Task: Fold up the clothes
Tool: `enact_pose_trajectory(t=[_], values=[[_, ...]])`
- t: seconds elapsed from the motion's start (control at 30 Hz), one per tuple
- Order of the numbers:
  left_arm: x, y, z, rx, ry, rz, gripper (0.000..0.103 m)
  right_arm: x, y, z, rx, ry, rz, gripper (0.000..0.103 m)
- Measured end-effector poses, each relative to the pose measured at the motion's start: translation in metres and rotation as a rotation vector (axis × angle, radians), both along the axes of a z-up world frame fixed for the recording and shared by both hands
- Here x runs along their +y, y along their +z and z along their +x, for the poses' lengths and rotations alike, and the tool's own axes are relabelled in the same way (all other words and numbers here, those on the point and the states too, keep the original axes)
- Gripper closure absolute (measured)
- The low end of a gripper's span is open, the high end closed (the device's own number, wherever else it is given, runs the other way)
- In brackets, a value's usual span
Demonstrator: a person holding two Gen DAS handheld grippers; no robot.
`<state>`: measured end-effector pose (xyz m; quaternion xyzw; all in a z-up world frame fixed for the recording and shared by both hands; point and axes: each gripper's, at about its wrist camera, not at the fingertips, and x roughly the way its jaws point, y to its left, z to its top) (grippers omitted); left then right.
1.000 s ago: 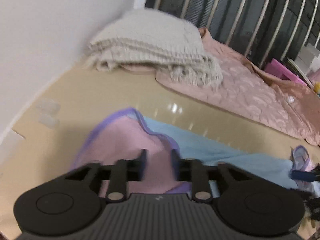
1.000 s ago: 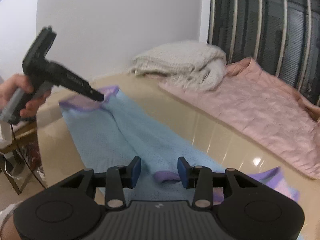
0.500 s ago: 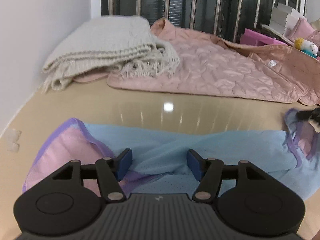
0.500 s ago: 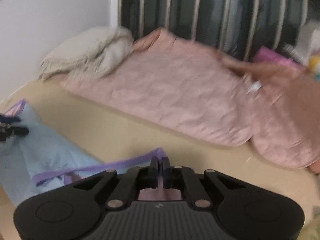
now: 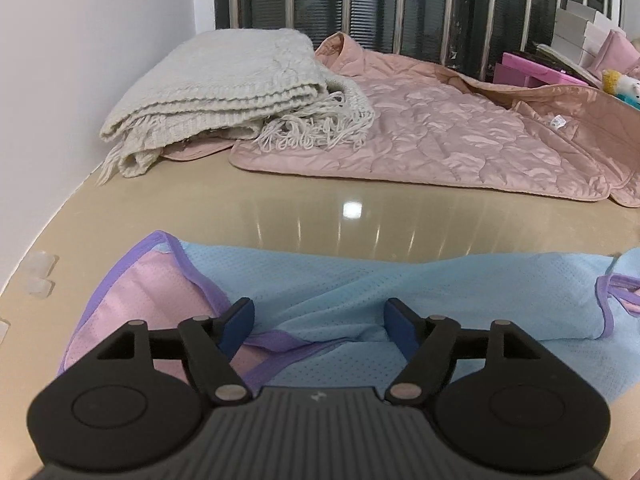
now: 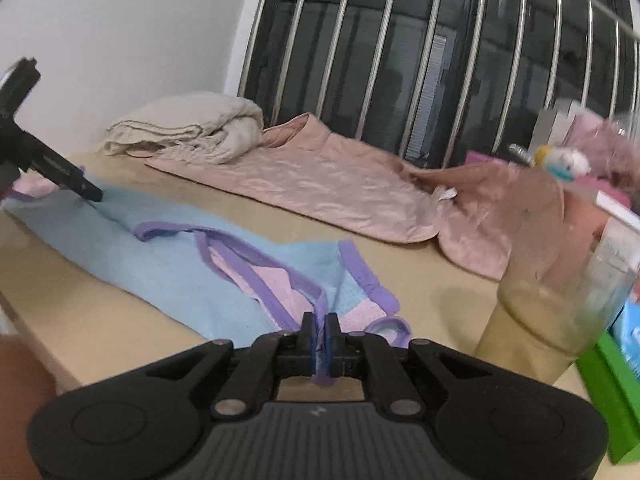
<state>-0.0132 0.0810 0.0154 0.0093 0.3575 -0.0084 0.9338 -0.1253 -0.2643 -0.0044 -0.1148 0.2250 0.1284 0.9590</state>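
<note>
Blue garment (image 5: 360, 284) with purple trim lies stretched across beige bench (image 5: 280, 208), pink lining showing at both ends. Left gripper (image 5: 320, 324) hovers over one end, jaws wide apart, holding nothing. Right gripper (image 6: 319, 334) at other end, jaws pinched on purple trim. Behind garment: pink quilt (image 5: 460, 140), folded cream blanket (image 5: 224, 88) resting on its edge. Clear plastic cup (image 6: 560, 292) stands near right gripper, green box (image 6: 616, 392) just beside it. Barred window (image 6: 440, 60) at back.
</note>
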Motion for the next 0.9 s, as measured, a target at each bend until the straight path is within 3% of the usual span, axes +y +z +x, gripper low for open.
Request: enact_pose_trajectory(t=[0.13, 0.17, 0.23, 0.3, 0.43, 0.5, 0.53, 0.67, 0.77, 0.9], values=[[-0.011, 0.015, -0.012, -0.057, -0.056, -0.022, 0.029, -0.011, 0.025, -0.006, -0.003, 0.05, 0.114, 0.066], [-0.017, 0.019, -0.014, -0.074, -0.077, -0.023, 0.029, -0.014, 0.033, -0.004, -0.014, 0.058, 0.152, 0.062], [-0.034, 0.021, -0.011, -0.09, -0.113, 0.007, 0.028, -0.017, 0.045, 0.011, -0.027, 0.026, 0.213, 0.062], [-0.053, 0.017, -0.003, -0.091, -0.138, 0.066, 0.028, -0.015, 0.049, 0.041, -0.006, -0.069, 0.2, 0.062], [-0.063, 0.006, 0.002, -0.064, -0.14, 0.099, 0.028, -0.016, 0.036, 0.097, 0.174, -0.191, 0.237, 0.064], [-0.06, 0.003, 0.001, -0.056, -0.124, 0.09, 0.028, -0.018, 0.025, 0.108, 0.273, -0.174, 0.304, 0.095], [-0.058, 0.002, 0.0, -0.052, -0.116, 0.086, 0.028, -0.018, 0.02, 0.108, 0.28, -0.179, 0.319, 0.1], [-0.052, -0.004, -0.002, -0.034, -0.085, 0.067, 0.026, -0.018, 0.015, 0.068, 0.105, -0.285, 0.322, 0.101], [-0.049, -0.004, 0.0, -0.024, -0.082, 0.038, 0.024, -0.016, 0.001, 0.062, 0.079, -0.298, 0.273, 0.1], [-0.053, 0.001, -0.006, -0.045, -0.11, 0.055, 0.024, -0.005, 0.018, 0.043, -0.017, -0.282, 0.195, 0.085]])
